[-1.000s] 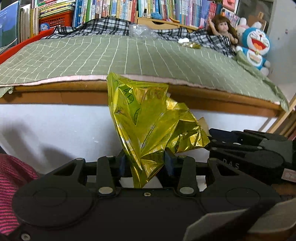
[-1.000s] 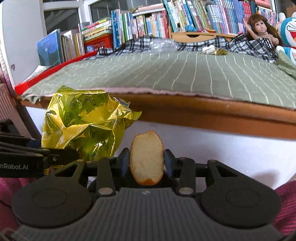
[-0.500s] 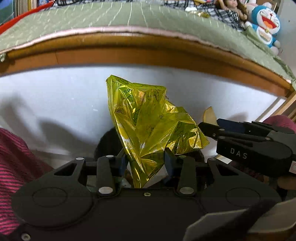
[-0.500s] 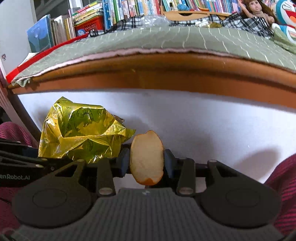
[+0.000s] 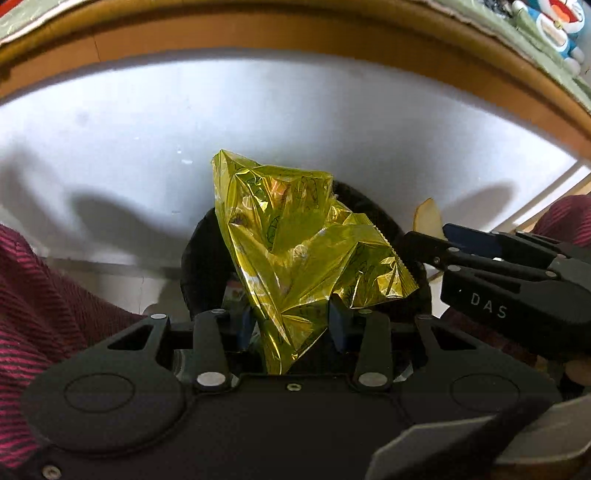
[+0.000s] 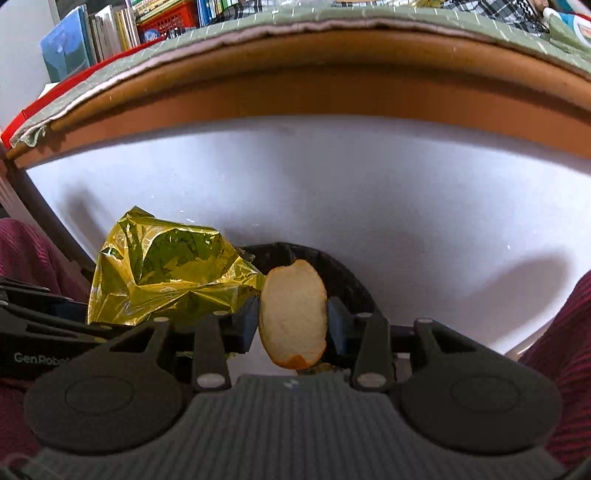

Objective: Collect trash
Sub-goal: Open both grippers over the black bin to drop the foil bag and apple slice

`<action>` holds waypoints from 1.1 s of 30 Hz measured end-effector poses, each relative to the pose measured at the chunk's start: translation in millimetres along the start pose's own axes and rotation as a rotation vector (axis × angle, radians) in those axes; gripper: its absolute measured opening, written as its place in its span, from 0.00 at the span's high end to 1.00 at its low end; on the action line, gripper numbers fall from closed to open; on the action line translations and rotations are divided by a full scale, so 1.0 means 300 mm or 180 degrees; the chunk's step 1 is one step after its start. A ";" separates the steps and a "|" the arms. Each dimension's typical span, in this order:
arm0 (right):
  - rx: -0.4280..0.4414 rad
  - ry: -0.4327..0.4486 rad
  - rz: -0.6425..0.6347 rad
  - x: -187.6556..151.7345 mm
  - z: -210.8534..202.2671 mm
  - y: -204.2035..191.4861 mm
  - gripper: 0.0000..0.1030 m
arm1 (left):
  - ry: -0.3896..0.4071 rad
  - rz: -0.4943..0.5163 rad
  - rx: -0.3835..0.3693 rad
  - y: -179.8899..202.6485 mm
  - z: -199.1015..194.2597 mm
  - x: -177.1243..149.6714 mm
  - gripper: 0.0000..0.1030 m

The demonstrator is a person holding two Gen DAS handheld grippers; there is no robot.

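My left gripper (image 5: 291,321) is shut on a crumpled gold foil wrapper (image 5: 295,251), which stands up between its blue pads. Behind the wrapper shows the dark rim of a black-lined bin (image 5: 199,266). My right gripper (image 6: 291,323) is shut on a pale oval piece of peel (image 6: 293,317) with an orange edge. The bin's rim (image 6: 332,266) curves just behind it. In the right wrist view the gold wrapper (image 6: 166,273) hangs to the left of the peel, above the left gripper's body. In the left wrist view the right gripper (image 5: 439,243) reaches in from the right, the peel (image 5: 428,221) sticking up from it.
A white panel (image 6: 369,192) under a wooden bed frame (image 6: 332,96) fills the background. A green quilted cover (image 6: 258,22) lies on the bed, with books (image 6: 92,40) behind. Red striped clothing (image 5: 44,295) of a person borders both sides.
Both grippers have sunk below the bed's edge and tipped downward. The bed top has slid out of view and the black bin has come into sight behind the wrapper and the peel.
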State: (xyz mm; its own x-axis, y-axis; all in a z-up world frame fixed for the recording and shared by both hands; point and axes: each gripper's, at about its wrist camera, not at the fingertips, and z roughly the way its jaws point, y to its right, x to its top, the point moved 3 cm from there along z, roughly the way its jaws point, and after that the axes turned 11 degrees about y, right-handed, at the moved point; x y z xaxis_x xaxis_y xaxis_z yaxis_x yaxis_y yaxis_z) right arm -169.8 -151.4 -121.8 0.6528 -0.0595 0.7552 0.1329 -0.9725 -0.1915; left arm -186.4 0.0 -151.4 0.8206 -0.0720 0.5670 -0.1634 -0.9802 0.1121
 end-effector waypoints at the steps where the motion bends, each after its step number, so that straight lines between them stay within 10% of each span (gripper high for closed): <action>1: 0.0001 -0.0010 0.0009 0.000 0.005 0.003 0.55 | -0.0030 0.0000 0.0006 0.000 0.011 0.002 0.62; 33: 0.0082 -0.0119 0.0017 0.001 0.084 -0.005 0.54 | -0.0325 -0.0082 0.0110 0.032 0.089 0.038 0.59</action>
State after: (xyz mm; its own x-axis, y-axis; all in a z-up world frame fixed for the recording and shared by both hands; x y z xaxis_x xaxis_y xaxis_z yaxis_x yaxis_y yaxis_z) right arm -150.9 -144.2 -136.9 0.6809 -0.0557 0.7303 0.1483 -0.9660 -0.2119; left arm -163.9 -15.1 -165.8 0.8760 -0.0634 0.4781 -0.1240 -0.9876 0.0963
